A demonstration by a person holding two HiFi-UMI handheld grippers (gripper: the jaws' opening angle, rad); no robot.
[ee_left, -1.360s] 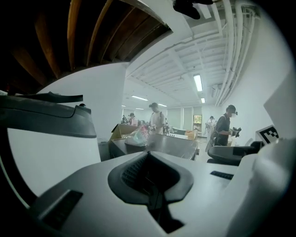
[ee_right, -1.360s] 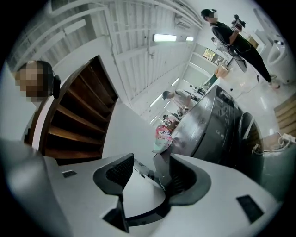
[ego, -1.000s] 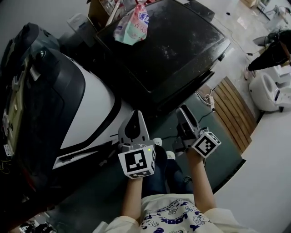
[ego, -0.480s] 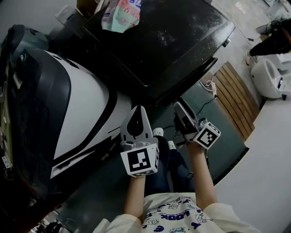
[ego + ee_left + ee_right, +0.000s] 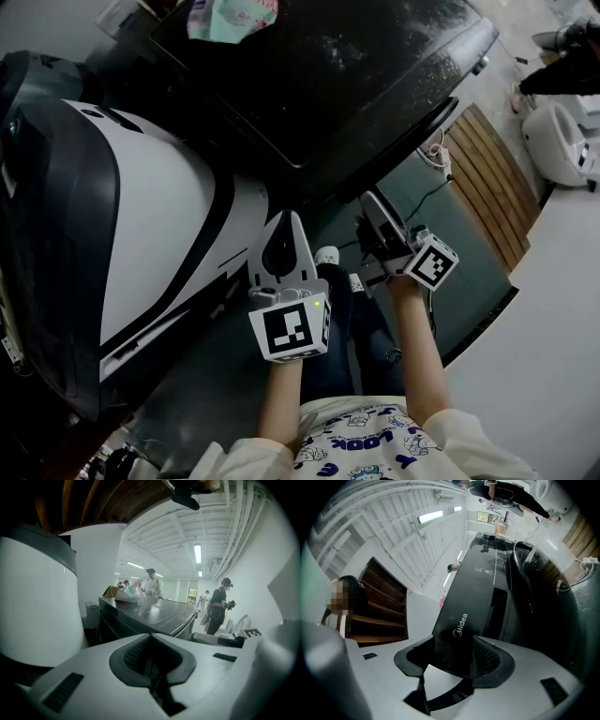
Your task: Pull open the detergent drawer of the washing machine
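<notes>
Yr head view tipped down: washing machine [image 5: 347, 75] slid up-frame, and the bag [image 5: 230, 17] on it got cut by the top edge. Right hand-held gripper [image 5: 375, 211] edged nearer the machine's front; left hand-held gripper [image 5: 284, 223] rose slightly.

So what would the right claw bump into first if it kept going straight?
Most likely the front of the black washing machine, framed by the open right claw. Depth is hard to judge.
</notes>
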